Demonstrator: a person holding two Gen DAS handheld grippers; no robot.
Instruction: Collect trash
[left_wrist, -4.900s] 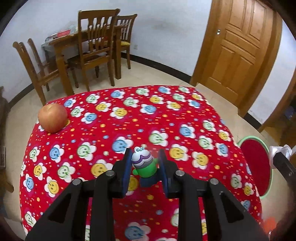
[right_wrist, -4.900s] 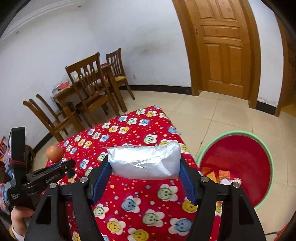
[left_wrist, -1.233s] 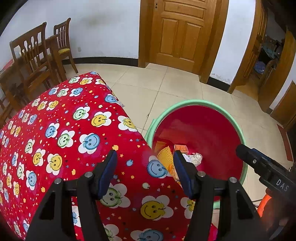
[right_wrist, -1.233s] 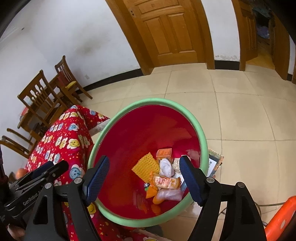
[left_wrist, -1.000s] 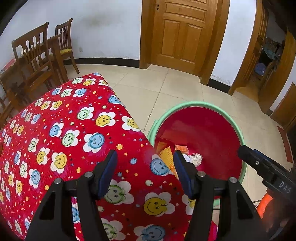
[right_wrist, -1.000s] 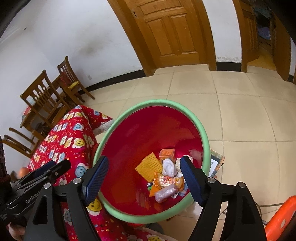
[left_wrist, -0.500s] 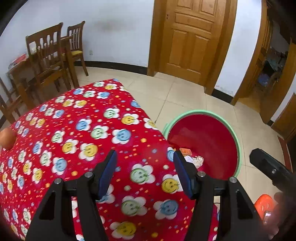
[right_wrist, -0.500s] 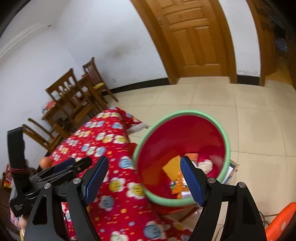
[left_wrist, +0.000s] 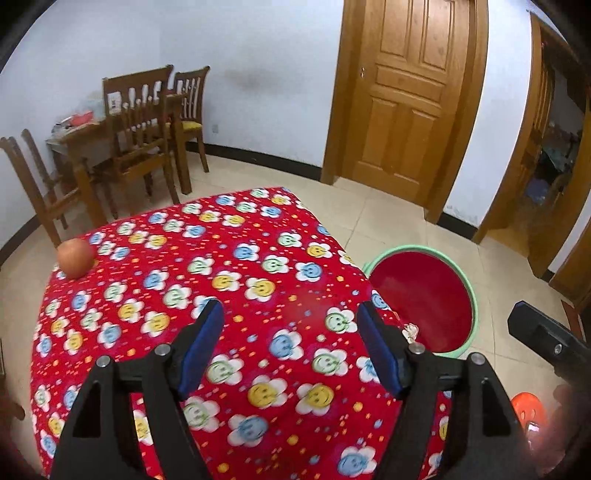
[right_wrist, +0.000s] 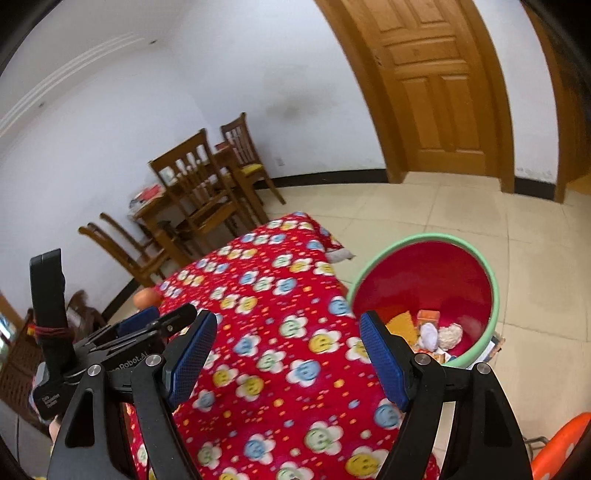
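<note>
Both claws empty above red tablecloth (left_wrist: 258, 266), bin (right_wrist: 491, 280) beside table

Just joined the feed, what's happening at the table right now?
A person holds a gripper in each hand above the table with the red smiley cloth. The left gripper has nothing between its jaws, which are opening, and the right gripper is open and empty too. Wrappers and scraps lie in the red bin on the floor beside the table. Only an apple sits on the cloth, at its far left corner.
</note>
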